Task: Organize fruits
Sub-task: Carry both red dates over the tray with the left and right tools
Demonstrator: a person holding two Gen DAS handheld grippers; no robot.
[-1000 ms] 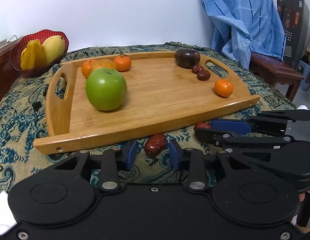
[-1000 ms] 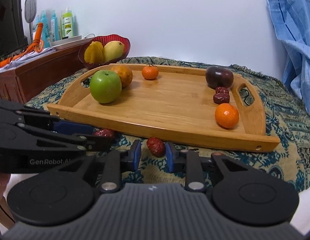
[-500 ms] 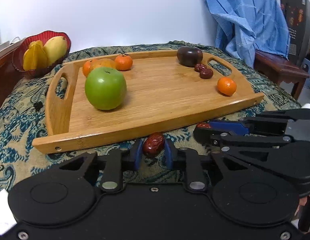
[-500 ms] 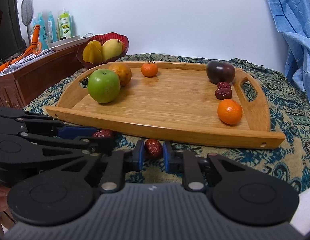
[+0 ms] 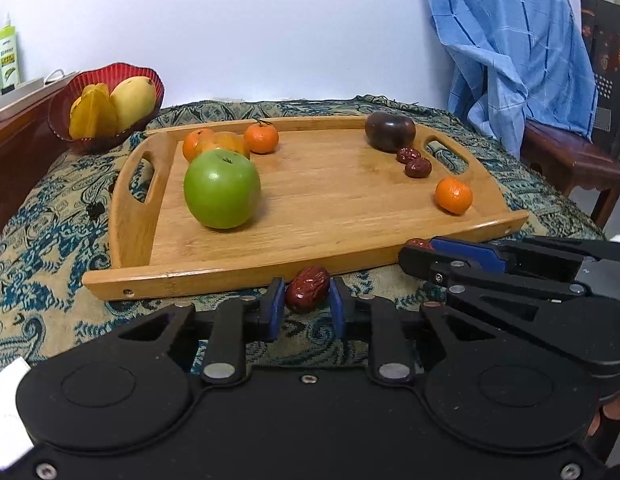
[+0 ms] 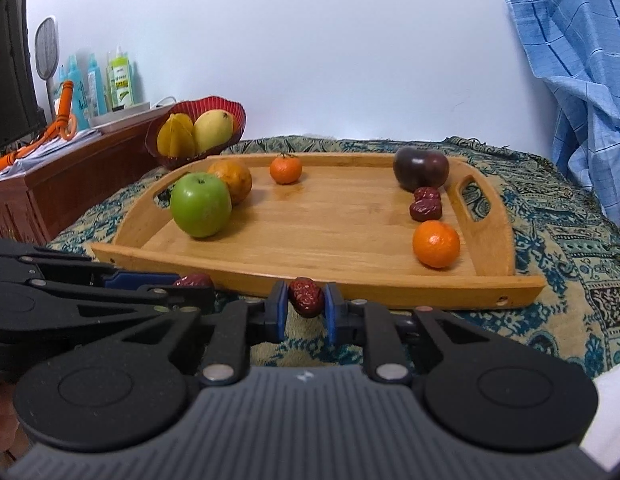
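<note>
Left gripper [image 5: 307, 305] clamps a red date [image 5: 308, 289]; right gripper [image 6: 306, 306] clamps another date [image 6: 306, 296] — light, wrinkled, soft; pinch mid-body. Tray [image 5: 338, 264] at 12 o'clock.

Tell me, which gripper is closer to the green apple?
Left. The left gripper sits nearly below the green apple, before the tray's front edge; the right gripper is farther toward the small orange.

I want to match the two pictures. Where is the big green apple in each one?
Left wrist view: the green apple sits left of centre, on the wooden tray's left half.
Right wrist view: the green apple sits at left, near the tray's left end.
Shared landmark: the red fruit bowl beyond the tray's left end.
</note>
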